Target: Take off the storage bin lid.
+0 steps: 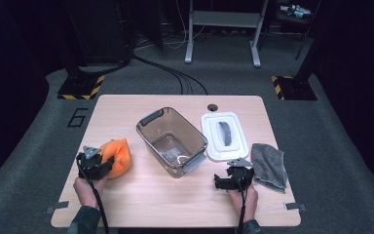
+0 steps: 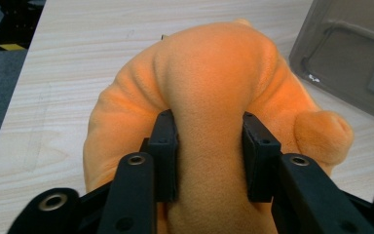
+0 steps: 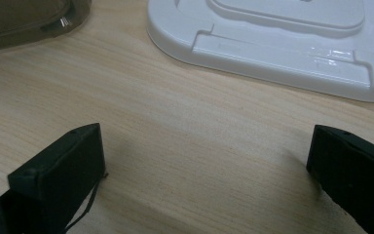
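Risk first, as a guess: the left gripper (image 2: 209, 161) pinches only a soft fold of the orange plush (image 2: 214, 92), so the fabric may slide out on a lift, or the toy may sag and swing and clip the bin (image 1: 172, 141) rim if it is headed there. The plush is squashy; a bite this narrow may hold fur and little stuffing. The bin is clear brown plastic, open, sitting skewed mid-tabletop (image 1: 141, 200), so a dangling toy could nudge it too. The white lid (image 1: 224, 135) lies flat right of the bin, with a grey cloth (image 1: 269, 166) beside it; both are well away from the toy. The plush sits on the tabletop's left side, left of the bin and apart from it. In the left gripper view its raised middle ridge runs straight between the jaws, both pads pressed into it, the bulk bulging beyond and to either side. Right gripper (image 3: 204, 161): jaws wide apart, nothing between them, low over bare tabletop just short of the lid.
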A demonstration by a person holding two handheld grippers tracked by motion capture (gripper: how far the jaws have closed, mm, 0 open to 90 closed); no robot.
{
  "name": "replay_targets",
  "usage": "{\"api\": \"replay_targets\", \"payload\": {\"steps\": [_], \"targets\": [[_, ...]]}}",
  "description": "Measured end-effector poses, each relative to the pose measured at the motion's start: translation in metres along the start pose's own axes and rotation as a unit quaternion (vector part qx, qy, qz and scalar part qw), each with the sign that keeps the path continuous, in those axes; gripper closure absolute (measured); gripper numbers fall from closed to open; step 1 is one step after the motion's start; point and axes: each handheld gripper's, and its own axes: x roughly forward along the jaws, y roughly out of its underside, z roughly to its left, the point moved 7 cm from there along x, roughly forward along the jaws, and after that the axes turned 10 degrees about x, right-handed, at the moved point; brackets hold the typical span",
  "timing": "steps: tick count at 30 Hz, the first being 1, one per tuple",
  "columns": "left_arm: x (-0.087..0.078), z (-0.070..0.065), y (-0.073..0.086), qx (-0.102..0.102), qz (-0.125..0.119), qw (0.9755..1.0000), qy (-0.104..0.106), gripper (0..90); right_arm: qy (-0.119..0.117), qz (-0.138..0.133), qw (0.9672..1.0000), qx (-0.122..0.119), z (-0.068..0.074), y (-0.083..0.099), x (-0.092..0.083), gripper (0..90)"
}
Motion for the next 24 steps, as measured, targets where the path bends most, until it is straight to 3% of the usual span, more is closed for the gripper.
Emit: {"api": "replay_targets", "payload": {"steps": [8, 24], "targets": [[-0.008, 0.001, -0.003, 0.004, -0.015, 0.9998, 0.014, 65.8, 0.0, 0.0, 1.0, 0.0, 0.0, 0.0, 0.0, 0.0], [-0.027, 0.004, -0.017, 0.042, -0.044, 0.9976, 0.035, 65.9, 0.0, 0.0, 1.0, 0.001, 0.0, 0.0, 0.0, 0.0]]}}
